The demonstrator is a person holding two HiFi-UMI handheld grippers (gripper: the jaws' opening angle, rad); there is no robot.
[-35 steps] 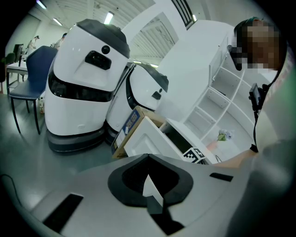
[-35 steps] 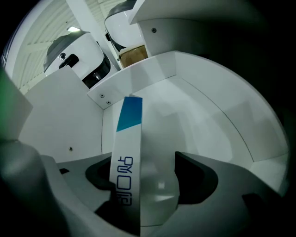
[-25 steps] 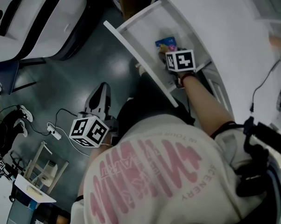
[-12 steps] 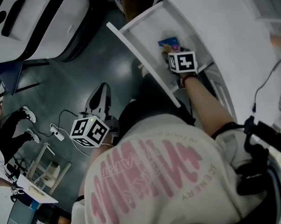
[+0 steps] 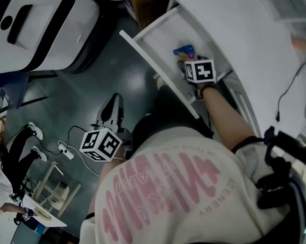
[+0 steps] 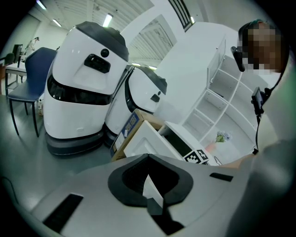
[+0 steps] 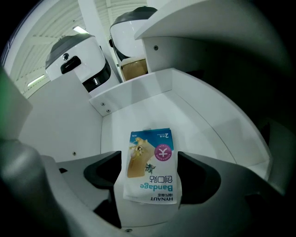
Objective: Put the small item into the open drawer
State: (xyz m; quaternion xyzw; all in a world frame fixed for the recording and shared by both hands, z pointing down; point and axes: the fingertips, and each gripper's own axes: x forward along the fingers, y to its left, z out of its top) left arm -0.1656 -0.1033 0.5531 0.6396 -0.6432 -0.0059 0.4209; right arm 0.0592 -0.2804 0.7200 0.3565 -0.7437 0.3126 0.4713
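The small item is a blue and white bandage packet (image 7: 152, 185). It lies flat on the floor of the open white drawer (image 7: 203, 120). My right gripper (image 7: 149, 159) is open inside the drawer, one jaw on each side of the packet, and the pads do not press on it. In the head view the packet (image 5: 183, 51) shows just beyond the right gripper (image 5: 190, 59), under its marker cube, in the drawer (image 5: 154, 38). My left gripper (image 5: 113, 103) hangs low over the dark floor, well left of the drawer. Its jaws meet at the tips, so the left gripper (image 6: 148, 157) is shut and holds nothing.
Big white machines (image 5: 42, 27) stand on the floor left of the drawer, with a cardboard box (image 6: 129, 129) beside them. Cables (image 5: 68, 148) lie on the floor. The white cabinet top (image 5: 255, 38) runs along the right. A second person (image 5: 3, 166) stands at the far left.
The head view has drifted a little. The right gripper stays over the packet in the drawer, the left gripper stays low over the floor, and the second person at the far left shows more.
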